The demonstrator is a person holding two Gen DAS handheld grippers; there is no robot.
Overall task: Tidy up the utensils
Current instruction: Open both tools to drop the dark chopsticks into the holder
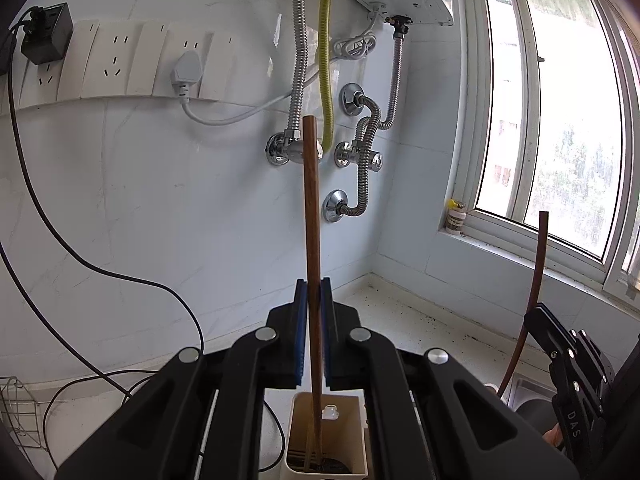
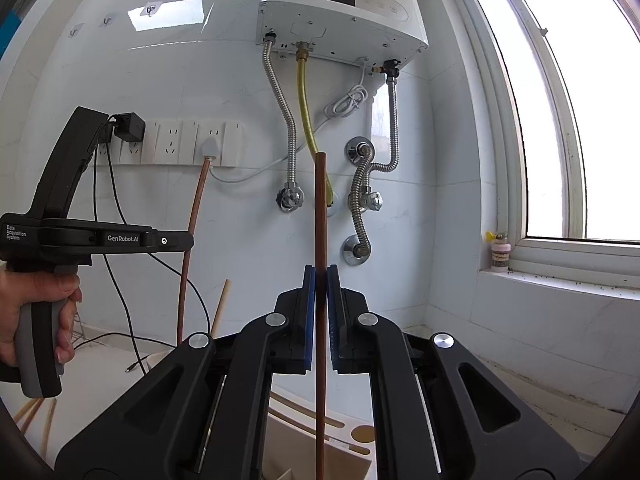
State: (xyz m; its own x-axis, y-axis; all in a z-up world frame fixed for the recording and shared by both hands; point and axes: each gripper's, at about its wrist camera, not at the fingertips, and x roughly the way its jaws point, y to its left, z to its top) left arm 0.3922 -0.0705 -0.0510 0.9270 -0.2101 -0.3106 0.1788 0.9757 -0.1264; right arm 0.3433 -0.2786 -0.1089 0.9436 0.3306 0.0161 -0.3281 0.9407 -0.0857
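Left jaws (image 1: 314, 312) clenched on a brown chopstick (image 1: 311, 216), long axis upright, upper end well above the jaws, lower end passing straight down between them into the white holder (image 1: 296, 432) directly below. Tip inside the holder near dark utensils at its bottom; touching or not, cannot tell. Right jaws (image 2: 319, 300) likewise clenched on a second chopstick (image 2: 320, 216), also upright, lower end pointing down toward a pale tray (image 2: 312, 436) beneath, off to one side of the holder. Judged: left hand nearer the holder, a straight drop remaining. Desk (image 1: 404, 320) beyond, under the window.
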